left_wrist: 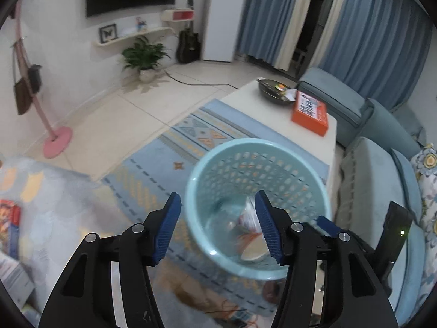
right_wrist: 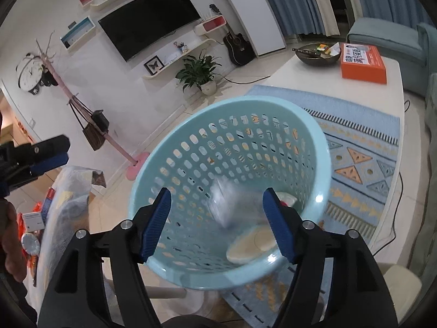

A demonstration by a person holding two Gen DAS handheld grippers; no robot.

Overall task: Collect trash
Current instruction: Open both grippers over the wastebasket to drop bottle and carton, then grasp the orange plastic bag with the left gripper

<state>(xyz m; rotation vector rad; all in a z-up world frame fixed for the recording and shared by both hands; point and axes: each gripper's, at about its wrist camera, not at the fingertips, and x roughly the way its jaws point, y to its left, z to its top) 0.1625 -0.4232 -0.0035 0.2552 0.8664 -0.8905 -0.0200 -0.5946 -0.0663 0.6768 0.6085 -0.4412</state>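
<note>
A light blue perforated basket [left_wrist: 245, 164] stands on the patterned rug, seen from above in both wrist views. Inside it lie a crumpled clear plastic wrapper [left_wrist: 247, 216] and a pale round lid or bowl [left_wrist: 254, 254]. My left gripper [left_wrist: 218, 227] hangs open over the basket's near rim with nothing between its pads. In the right wrist view the basket [right_wrist: 204, 150] fills the middle. My right gripper [right_wrist: 218, 224] is open above it. A blurred clear plastic piece [right_wrist: 224, 205] sits below and between its fingers, touching neither pad, beside the pale lid [right_wrist: 254, 243]. My left gripper also shows at that view's left edge.
A low white table [left_wrist: 245, 98] carries an orange box [left_wrist: 310, 113] and a dark bowl [left_wrist: 273, 93]. A blue sofa [left_wrist: 377, 169] runs along the right. A cloth-covered surface [left_wrist: 41, 186] with boxes lies at the left. A pink coat stand [left_wrist: 57, 142] is on the tiled floor.
</note>
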